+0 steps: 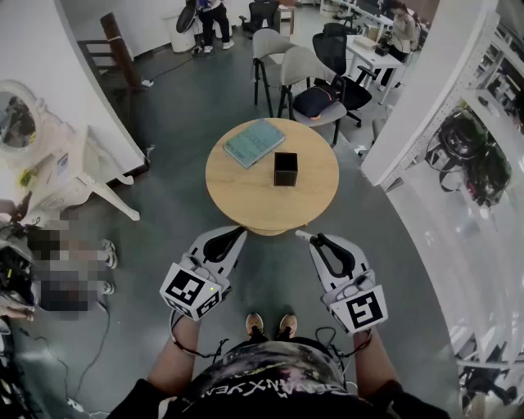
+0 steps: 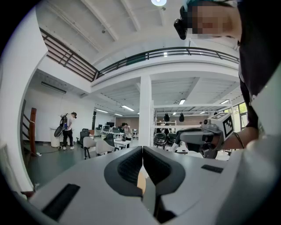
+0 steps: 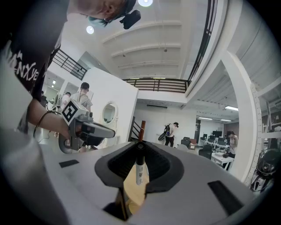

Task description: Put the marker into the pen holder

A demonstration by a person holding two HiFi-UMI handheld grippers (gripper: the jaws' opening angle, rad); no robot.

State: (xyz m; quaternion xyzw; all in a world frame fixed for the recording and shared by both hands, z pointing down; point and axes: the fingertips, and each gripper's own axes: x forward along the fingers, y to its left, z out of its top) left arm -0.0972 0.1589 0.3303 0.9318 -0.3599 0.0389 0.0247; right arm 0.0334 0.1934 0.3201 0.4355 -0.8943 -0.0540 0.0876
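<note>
Grippers sit level, side by side, short of the round table (image 1: 246, 200). Left gripper (image 1: 236, 235) has its jaws pressed together, empty. Right gripper (image 1: 313, 240) clamps the marker (image 3: 139, 171), which has a white printed barrel and a dark end at the jaw tips. The black square pen holder (image 1: 286, 168) stands on the table, well apart from the marker.

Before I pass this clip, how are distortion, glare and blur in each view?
Head view: fisheye bending at the edges, even light, round table and pen holder sharp. Left gripper view: dark round vignette, ceiling lamp glaring at top, left tongs slightly soft. Right gripper view: same vignette, marker in the right tongs fairly sharp.
</note>
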